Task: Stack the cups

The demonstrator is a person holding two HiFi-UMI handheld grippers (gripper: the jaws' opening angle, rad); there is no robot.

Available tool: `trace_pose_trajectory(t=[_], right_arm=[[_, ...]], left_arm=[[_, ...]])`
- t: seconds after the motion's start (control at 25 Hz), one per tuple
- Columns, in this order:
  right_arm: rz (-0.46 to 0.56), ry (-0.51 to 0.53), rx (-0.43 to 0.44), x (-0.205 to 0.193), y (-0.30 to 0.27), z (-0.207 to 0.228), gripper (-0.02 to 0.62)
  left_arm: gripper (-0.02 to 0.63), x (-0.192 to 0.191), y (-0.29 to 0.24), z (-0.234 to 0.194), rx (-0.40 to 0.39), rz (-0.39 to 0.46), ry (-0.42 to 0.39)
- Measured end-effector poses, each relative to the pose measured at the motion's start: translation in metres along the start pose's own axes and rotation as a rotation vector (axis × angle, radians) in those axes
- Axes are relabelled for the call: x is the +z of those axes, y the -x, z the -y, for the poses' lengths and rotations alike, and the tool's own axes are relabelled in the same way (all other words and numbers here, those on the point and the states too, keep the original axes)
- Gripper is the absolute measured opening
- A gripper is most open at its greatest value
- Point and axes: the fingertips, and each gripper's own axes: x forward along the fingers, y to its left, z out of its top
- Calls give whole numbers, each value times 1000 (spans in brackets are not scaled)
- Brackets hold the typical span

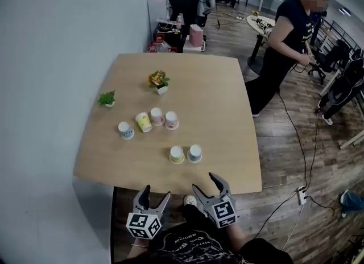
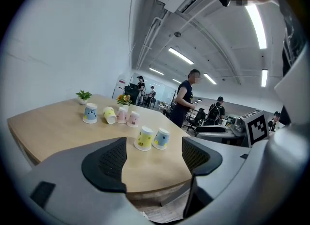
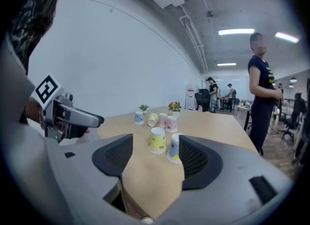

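Head view: six cups (image 1: 177, 155) loose on table (image 1: 227, 86), one tipped over, none stacked. Left gripper (image 1: 156, 194), right gripper (image 1: 206, 182): jaws apart, empty, short of table edge. All stacking left.

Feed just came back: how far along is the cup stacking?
Done: nothing; six cups sit unstacked on the table, one yellow cup tipped on its side. In hand: nothing; left tool and right tool open, empty, by the near edge. Left: all stacking.
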Motion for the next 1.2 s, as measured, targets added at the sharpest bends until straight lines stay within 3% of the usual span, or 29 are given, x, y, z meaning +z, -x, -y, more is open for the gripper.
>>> trace_pose_trajectory(t=[0.08, 0.2, 0.44, 0.8, 1.2], right_arm=[[0, -1, 13, 6, -15, 14, 308], [34, -83, 28, 17, -36, 37, 308], [11, -61, 21, 19, -57, 79, 308], [-10, -25, 79, 24, -88, 90, 308], [-30, -10, 54, 29, -99, 90, 308]], left_arm=[[367, 8, -20, -3, 2, -1, -3], [367, 21, -48, -7, -3, 0, -31], [367, 27, -98, -10, -6, -13, -12], [367, 39, -127, -20, -5, -42, -22], [367, 30, -150, -19, -71, -150, -76]])
